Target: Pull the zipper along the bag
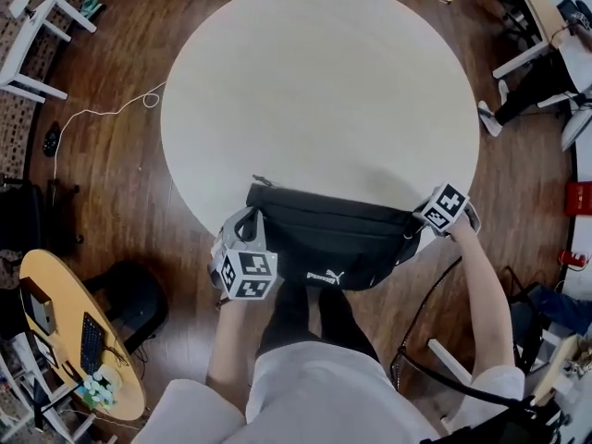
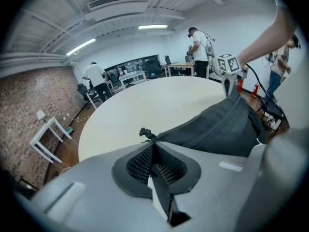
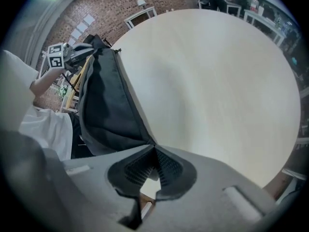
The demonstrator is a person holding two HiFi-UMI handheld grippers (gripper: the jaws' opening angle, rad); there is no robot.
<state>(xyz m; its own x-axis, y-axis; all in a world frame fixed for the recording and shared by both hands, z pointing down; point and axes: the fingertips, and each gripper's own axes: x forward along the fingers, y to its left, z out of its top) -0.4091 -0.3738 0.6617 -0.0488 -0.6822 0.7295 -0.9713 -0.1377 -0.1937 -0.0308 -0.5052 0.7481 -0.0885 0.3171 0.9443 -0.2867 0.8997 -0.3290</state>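
Note:
A black waist bag [image 1: 333, 239] lies along the near edge of the round pale table [image 1: 324, 91]. At its left end my left gripper [image 1: 250, 213] is shut on the zipper pull. In the left gripper view the pull's knotted tip [image 2: 146, 133] pokes out just past the closed jaws, and the bag [image 2: 227, 124] stretches away to the right. At the bag's right end my right gripper [image 1: 421, 218] is shut on the fabric corner. The right gripper view shows the bag [image 3: 108, 105] running from the jaws toward the far left gripper [image 3: 60, 56].
A small wooden side table [image 1: 83, 340] with a keyboard stands at the lower left. White stools [image 1: 32, 49] and a floor cable [image 1: 102, 114] lie to the left. Chairs and a red box [image 1: 578, 197] are at the right. People [image 2: 200, 47] stand far off.

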